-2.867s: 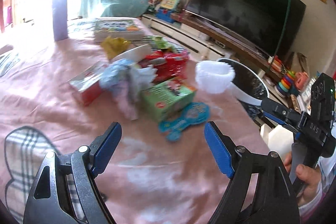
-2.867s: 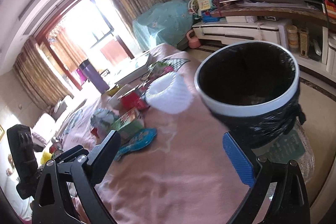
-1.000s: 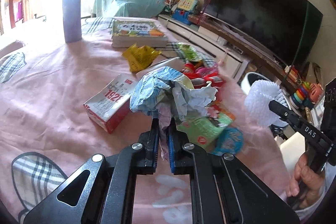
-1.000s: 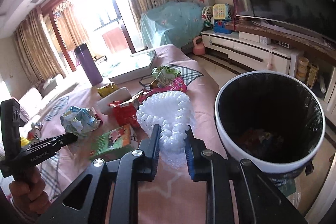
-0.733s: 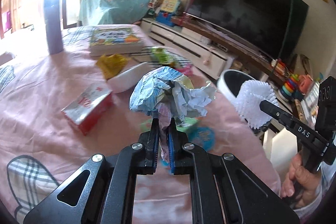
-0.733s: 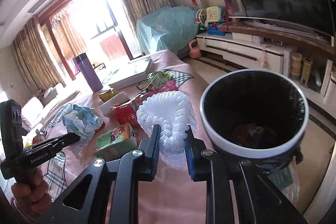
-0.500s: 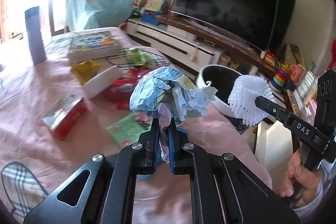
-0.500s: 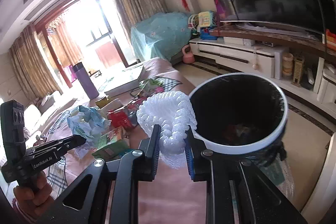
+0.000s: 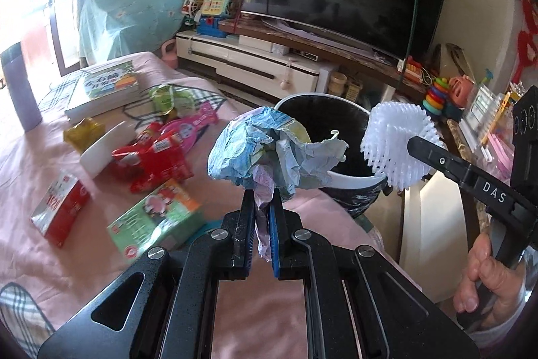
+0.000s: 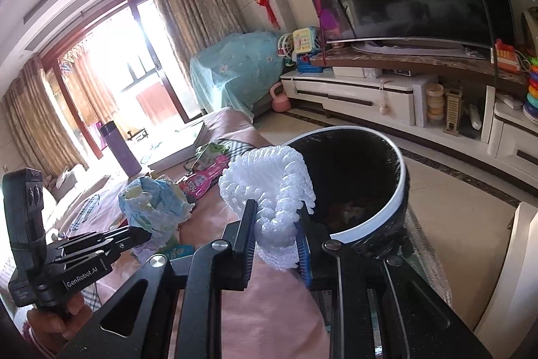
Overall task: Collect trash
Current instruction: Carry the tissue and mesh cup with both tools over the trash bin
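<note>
My left gripper (image 9: pixel 260 207) is shut on a crumpled blue-and-white paper wad (image 9: pixel 269 153) and holds it in the air just short of the trash bin (image 9: pixel 349 180), a black-lined bin with a white rim. My right gripper (image 10: pixel 274 217) is shut on a white foam fruit net (image 10: pixel 269 187), held at the bin's near rim (image 10: pixel 370 224). The net also shows in the left wrist view (image 9: pixel 396 143), over the bin's right edge. The paper wad shows in the right wrist view (image 10: pixel 154 204), left of the net. Some trash lies at the bin's bottom.
On the pink-covered table (image 9: pixel 40 258) lie a green box (image 9: pixel 154 221), a red box (image 9: pixel 60 211), red snack bags (image 9: pixel 158 157), a pink wrapper (image 9: pixel 191 123), a white dish (image 9: pixel 104 147), a yellow wrapper (image 9: pixel 80 130), a book (image 9: pixel 104 86) and a purple bottle (image 9: pixel 20 86). A TV stand (image 10: pixel 386 93) lies beyond.
Both grippers have carried their loads rightward off the table toward the bin. The bin now fills more of both views, and the foam net sits at its rim.
</note>
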Demonstrator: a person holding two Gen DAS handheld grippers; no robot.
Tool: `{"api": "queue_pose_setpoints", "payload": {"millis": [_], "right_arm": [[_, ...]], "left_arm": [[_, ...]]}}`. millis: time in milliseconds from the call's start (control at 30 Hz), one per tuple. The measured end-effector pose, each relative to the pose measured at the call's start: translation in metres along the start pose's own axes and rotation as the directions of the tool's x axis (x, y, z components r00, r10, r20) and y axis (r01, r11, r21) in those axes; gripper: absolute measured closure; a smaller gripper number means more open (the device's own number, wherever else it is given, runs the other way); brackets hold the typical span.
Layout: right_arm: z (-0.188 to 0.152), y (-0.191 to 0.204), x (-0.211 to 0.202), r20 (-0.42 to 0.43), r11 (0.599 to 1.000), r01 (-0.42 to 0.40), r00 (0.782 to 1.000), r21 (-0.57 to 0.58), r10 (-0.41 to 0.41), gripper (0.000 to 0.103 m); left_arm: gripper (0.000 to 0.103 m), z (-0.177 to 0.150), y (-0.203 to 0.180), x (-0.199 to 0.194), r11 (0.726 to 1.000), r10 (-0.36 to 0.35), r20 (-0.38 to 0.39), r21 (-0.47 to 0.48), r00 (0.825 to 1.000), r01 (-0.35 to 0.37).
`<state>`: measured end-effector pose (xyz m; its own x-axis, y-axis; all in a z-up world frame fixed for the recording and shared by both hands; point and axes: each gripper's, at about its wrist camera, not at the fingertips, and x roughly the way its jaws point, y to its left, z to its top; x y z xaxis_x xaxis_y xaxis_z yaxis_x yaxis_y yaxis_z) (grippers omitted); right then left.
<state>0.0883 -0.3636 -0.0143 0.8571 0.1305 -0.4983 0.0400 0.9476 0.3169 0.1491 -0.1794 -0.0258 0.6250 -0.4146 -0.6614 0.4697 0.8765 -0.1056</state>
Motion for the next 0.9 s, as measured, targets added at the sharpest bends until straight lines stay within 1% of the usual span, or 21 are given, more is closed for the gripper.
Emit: {"api": "queue_pose_setpoints", "payload": {"millis": [233,533,667,900], "right_arm": [[0.008,-0.010,-0.004,0.014,1.000,0.016,1.000,0.011,-0.016,0.081],[0.021,-0.022,0.001,0.013,0.999,0.029,0.999,0.024,-0.030,0.081],[0.026,-0.028,0.005,0.010,0.999,0.038,0.999,0.029,-0.038,0.081],[0.026,-0.034,0.008,-0.003,0.998,0.047,0.999,0.046,-0.047,0.081]], "left_arm": [[0.096,0.012,-0.012,0.009,1.000,-0.013,-0.001,0.024,1.000,0.013],[0.096,0.028,-0.029,0.023,0.998,-0.032,0.000,0.058,0.999,0.032],[0.096,0.034,-0.033,0.031,0.997,-0.040,-0.008,0.062,0.999,0.040],[0.096,0.041,-0.044,0.047,0.996,-0.048,-0.028,0.075,0.998,0.050]]}}
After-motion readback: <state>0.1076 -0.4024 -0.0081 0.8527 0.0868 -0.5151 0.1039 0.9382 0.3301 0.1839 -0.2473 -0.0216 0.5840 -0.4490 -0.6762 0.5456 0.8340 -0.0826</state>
